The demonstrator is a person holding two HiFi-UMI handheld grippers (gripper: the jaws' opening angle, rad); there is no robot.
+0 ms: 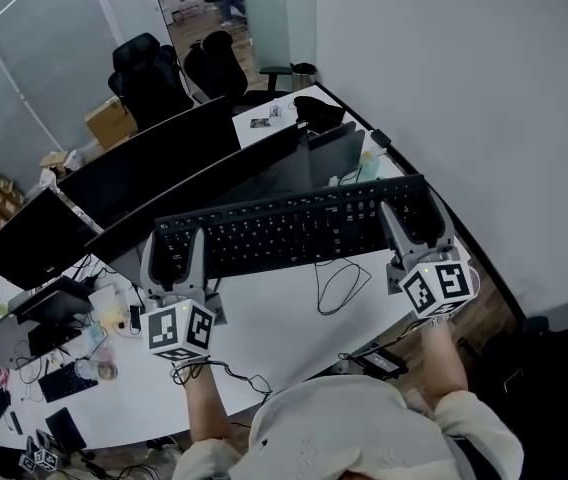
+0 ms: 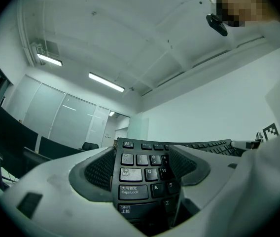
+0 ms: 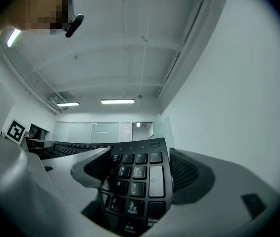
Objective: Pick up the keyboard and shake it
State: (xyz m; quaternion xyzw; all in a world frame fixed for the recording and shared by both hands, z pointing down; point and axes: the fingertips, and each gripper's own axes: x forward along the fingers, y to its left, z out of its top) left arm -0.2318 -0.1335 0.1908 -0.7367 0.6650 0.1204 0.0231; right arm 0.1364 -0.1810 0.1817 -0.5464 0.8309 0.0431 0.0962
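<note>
Closest in: cream hooded top (image 1: 354, 428) on the person, bare forearms stretched forward past the near edge of the white desk (image 1: 284, 318). Held up off the desk, above its right half, between near edge and far edge: long black plastic keyboard (image 1: 294, 230), key face tipped toward the person. Pinched at the Caps Lock end by the left hand-held gripper (image 1: 174, 253), jaws pressed on front and back. Pinched at the number-pad end by the right hand-held gripper (image 1: 416, 218), same way. Thin black cable (image 1: 339, 283) looped on the desk below the keyboard. Behind, along the far edge, a row of black flat monitors (image 1: 164, 158).
</note>
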